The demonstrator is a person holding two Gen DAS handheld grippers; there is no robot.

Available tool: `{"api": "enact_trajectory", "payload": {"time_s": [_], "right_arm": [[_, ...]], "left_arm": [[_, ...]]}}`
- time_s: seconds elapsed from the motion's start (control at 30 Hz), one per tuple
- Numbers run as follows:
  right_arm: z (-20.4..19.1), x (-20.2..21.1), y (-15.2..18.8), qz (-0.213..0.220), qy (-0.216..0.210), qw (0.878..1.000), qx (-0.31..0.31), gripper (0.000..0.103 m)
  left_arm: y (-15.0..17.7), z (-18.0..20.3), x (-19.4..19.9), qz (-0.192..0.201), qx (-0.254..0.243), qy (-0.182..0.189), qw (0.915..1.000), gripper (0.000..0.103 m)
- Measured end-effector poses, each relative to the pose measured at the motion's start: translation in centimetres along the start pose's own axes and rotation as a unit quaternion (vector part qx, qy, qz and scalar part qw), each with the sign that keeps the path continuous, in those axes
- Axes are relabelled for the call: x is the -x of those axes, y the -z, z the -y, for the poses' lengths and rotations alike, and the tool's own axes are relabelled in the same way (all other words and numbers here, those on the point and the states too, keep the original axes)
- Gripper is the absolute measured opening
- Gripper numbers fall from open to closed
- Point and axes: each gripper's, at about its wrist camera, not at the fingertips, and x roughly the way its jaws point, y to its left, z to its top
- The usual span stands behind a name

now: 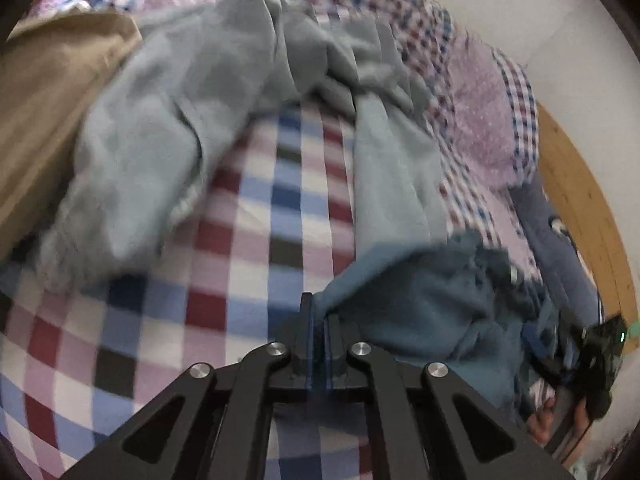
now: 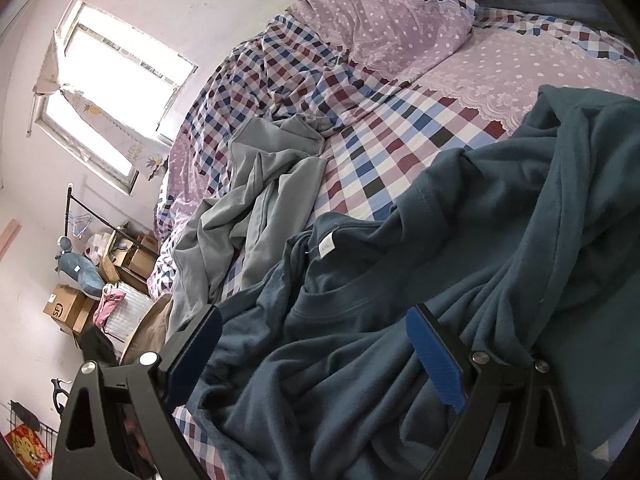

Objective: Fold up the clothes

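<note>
A dark teal shirt (image 1: 420,304) lies crumpled on the checked bed sheet (image 1: 240,240). My left gripper (image 1: 319,314) is shut, and the shirt's left edge is pinched at its tips. In the right wrist view the same teal shirt (image 2: 440,240) fills the foreground, collar and white label facing up. My right gripper (image 2: 314,312) stands wide open just over it, with folds of cloth between the blue pads (image 2: 436,364) but not pressed. A light grey garment (image 1: 180,120) lies bunched farther up the bed (image 2: 256,200).
A tan garment (image 1: 48,100) lies at the bed's left edge. Purple dotted pillows (image 2: 384,20) sit by the wooden headboard (image 1: 580,200). A person's hand (image 1: 544,420) holds the other gripper at lower right. Cardboard boxes (image 2: 68,308) and a window (image 2: 120,80) are beyond the bed.
</note>
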Motion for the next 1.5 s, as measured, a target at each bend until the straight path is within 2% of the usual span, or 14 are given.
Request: {"api": "enact_trajectory", "payload": {"time_s": [0.1,0.2,0.37,0.47,0.67,0.8,0.97,1.17,1.2,1.3,1.4,1.43,1.5], "right_arm": [[0.0,-0.1,0.0,-0.004,-0.003,1.0,0.001,0.096],[0.0,-0.2,-0.1,-0.007,-0.008,1.0,-0.001,0.096],[0.0,-0.1,-0.3,-0.007,-0.022,1.0,-0.004,0.096],[-0.3,-0.2,-0.3,-0.011,-0.028,1.0,0.0,0.096],[-1.0,-0.3,-0.3,-0.016,-0.032,0.999,0.017,0.096],[-1.0,-0.1,-0.4,-0.017,-0.037,0.999,0.018,0.096],[-1.0,0.3,-0.6,-0.016,-0.046,0.999,0.014,0.096],[-1.1,-0.1,-0.5,-0.026,-0.044,0.999,0.019,0.096],[-1.2,-0.2,-0.4,-0.028,-0.043,0.998,0.021,0.096],[-1.5,-0.2,-0.1,-0.029,-0.034,0.998,0.033,0.096],[-2.0,-0.1,0.0,-0.024,-0.032,0.998,0.049,0.096],[-2.3,-0.1,0.1,-0.024,-0.035,0.998,0.055,0.096],[-3.1,-0.1,0.4,-0.025,-0.041,0.996,0.073,0.096]], "left_arm": [[-3.3,0.6,1.7,0.032,0.003,-0.009,0.9994,0.002],[-7.0,2.1,3.2,0.061,-0.012,-0.035,0.9975,0.001],[-13.2,5.4,5.3,0.104,-0.039,-0.062,0.9919,0.001],[-16.6,7.0,6.1,0.132,-0.038,-0.079,0.9874,0.001],[-22.8,9.4,8.4,0.21,-0.014,-0.125,0.9695,0.001],[-24.8,11.2,9.0,0.251,-0.017,-0.155,0.9552,0.001],[-26.6,12.0,10.0,0.275,-0.025,-0.196,0.9409,0.001],[-28.2,9.5,11.5,0.286,-0.005,-0.254,0.9239,0.001],[-28.2,8.4,11.0,0.27,0.005,-0.254,0.9288,0.001],[-28.3,4.4,8.7,0.19,0.047,-0.234,0.9524,0.001],[-26.6,1.9,6.4,0.138,0.051,-0.216,0.9652,0.002],[-25.7,1.4,6.1,0.133,0.052,-0.203,0.9687,0.003],[-23.7,0.4,6.4,0.13,0.061,-0.162,0.9763,0.022]]}}
